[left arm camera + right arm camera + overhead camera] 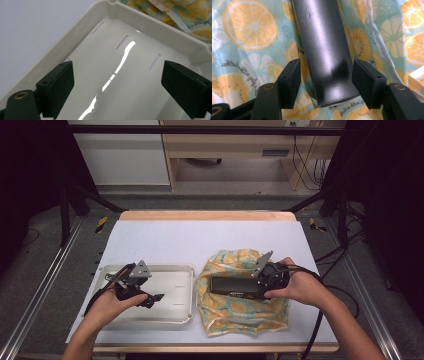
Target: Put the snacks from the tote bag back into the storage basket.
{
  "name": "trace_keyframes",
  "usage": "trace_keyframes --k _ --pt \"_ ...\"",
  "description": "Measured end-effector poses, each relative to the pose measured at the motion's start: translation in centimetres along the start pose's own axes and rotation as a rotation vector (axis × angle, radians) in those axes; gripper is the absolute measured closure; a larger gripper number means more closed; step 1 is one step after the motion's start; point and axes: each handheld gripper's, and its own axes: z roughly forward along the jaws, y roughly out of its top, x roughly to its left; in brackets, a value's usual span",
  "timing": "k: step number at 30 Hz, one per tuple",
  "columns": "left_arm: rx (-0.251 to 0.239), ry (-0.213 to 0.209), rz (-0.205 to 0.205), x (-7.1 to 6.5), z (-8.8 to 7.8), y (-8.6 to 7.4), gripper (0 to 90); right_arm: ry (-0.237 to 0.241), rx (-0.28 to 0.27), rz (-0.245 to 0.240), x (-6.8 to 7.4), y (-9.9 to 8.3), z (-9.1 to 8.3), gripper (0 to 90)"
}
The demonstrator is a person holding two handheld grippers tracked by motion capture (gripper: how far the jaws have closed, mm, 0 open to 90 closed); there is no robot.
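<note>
White plastic tray (175,317) floor bare; far table half (200,237) open; dark box (235,286) on citrus-print cloth (240,315) blocks right.

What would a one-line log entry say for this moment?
left gripper: open, over white plastic tray | right gripper: jaws astride dented dark grey box, small gaps | box lies on lemon-print cloth bag
</note>
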Motion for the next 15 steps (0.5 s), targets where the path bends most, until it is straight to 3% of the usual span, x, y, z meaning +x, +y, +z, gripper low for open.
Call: trace_keyframes --k 10,15 --pt "0.020 -0.002 0.009 -0.1 0.1 -0.3 11.2 0.030 0.039 -0.008 -0.9 -0.1 1.3 34.3" --pt "0.028 -0.007 0.017 -0.2 0.2 -0.3 11.2 0.044 0.067 -0.046 -1.3 0.0 1.7 35.4"
